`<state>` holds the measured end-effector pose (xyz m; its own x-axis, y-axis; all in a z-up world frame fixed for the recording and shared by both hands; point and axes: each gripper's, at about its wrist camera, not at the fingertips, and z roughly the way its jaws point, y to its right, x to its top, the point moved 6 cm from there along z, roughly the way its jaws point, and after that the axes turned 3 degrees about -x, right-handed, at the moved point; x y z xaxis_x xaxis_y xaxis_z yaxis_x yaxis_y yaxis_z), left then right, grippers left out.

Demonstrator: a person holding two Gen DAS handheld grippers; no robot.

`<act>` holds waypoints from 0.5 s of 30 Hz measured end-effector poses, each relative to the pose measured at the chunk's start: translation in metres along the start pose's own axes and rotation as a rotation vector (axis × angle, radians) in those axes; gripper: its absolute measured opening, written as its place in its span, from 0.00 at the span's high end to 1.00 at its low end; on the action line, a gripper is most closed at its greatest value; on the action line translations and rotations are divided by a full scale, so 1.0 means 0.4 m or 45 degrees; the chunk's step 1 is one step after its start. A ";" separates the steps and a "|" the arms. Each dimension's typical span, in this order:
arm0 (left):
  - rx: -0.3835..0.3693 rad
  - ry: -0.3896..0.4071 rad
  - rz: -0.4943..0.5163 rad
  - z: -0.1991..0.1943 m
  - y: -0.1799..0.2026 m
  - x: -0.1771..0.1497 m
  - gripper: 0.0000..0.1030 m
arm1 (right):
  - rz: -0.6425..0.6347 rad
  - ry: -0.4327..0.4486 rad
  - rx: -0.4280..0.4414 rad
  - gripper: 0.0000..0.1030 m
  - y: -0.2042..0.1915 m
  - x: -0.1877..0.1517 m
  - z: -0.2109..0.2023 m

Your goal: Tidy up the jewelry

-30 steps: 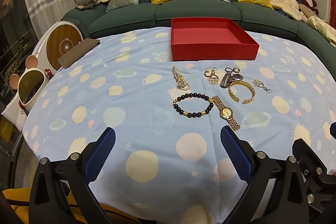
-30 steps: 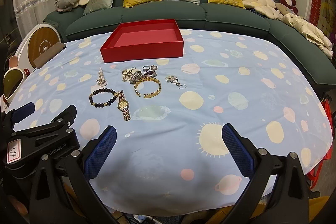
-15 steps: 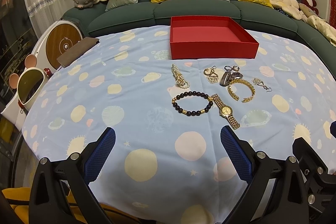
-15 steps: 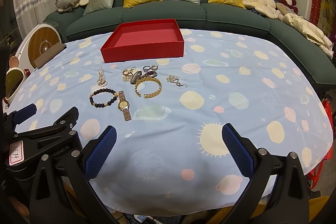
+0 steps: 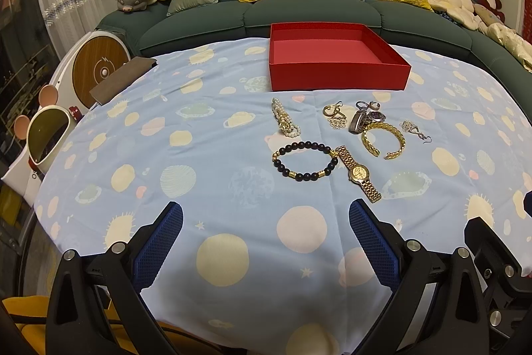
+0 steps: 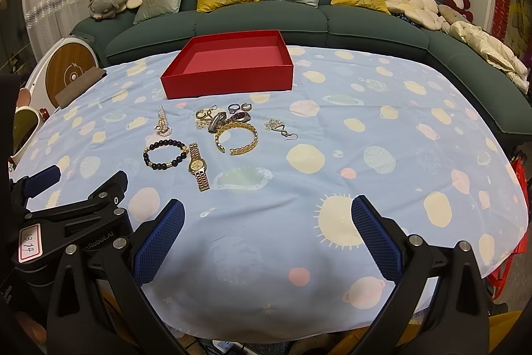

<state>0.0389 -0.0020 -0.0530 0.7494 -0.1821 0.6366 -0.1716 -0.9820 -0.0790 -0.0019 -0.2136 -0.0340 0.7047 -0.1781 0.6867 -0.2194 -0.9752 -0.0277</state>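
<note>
Left wrist view: our left claw [image 5: 266, 242] hangs spread and empty above the tabletop [image 5: 199, 135]; loose jewelry [image 5: 345, 138] lies just before the empty red box [image 5: 335, 74], likely its destination. Right wrist view: right claw [image 6: 267, 240] equally wide, holding nothing, jewelry [image 6: 216, 138] ahead-left.

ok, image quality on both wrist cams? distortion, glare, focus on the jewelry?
Left wrist view: strong fisheye, dark corners, sofa bowed; dim warm light; gold watch sharp, no strong glare. Right wrist view: same barrel warp, tablecloth edge curved; small earrings barely resolved.
</note>
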 end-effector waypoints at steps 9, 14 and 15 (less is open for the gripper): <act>0.000 -0.021 -0.003 0.003 -0.001 -0.004 0.05 | -0.003 0.000 0.000 0.05 -0.005 -0.003 0.002; 0.015 -0.055 -0.035 0.025 -0.023 -0.016 0.05 | -0.001 0.001 0.003 0.05 -0.009 -0.006 0.007; 0.002 -0.126 -0.049 0.033 -0.027 -0.023 0.05 | -0.003 -0.003 0.001 0.05 -0.009 -0.006 0.007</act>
<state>0.0425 0.0096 -0.0681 0.8151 -0.1480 0.5601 -0.1405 -0.9885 -0.0567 -0.0007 -0.2100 -0.0377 0.7065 -0.1764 0.6853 -0.2173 -0.9757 -0.0270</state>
